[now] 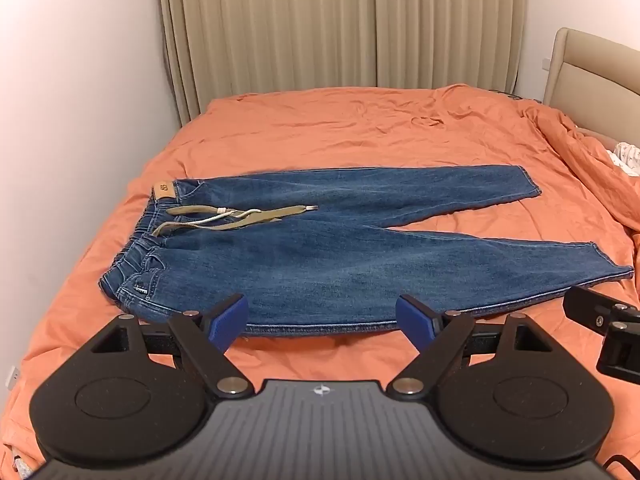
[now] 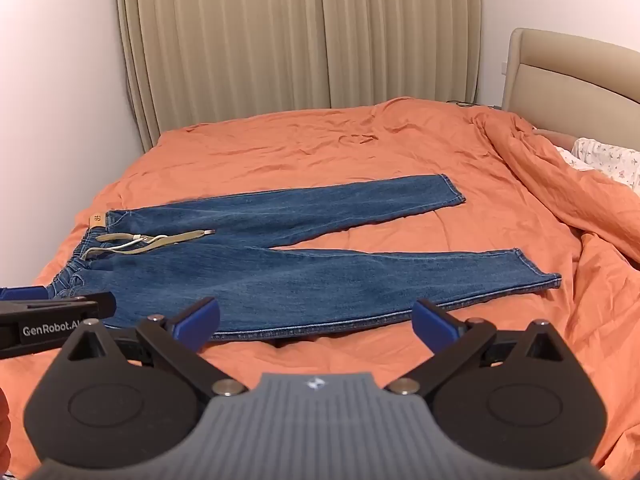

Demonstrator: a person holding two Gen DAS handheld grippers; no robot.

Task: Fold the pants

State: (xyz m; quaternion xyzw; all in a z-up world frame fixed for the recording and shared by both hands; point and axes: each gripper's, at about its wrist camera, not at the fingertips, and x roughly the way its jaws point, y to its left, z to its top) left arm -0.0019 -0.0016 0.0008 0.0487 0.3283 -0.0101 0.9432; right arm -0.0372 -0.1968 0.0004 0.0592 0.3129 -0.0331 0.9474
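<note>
Blue jeans lie flat on the orange bed cover, waistband to the left, both legs spread apart toward the right; the right wrist view shows the same jeans. A khaki drawstring lies loose across the waist. My left gripper hovers open over the near edge of the jeans, nothing between its blue pads. My right gripper also stands open above the near leg's lower seam, holding nothing. Each gripper shows at the edge of the other's view.
The orange cover spans a wide bed. Beige curtains hang behind it, a white wall stands at the left. A padded headboard and a patterned pillow are at the right, with bunched cover beside them.
</note>
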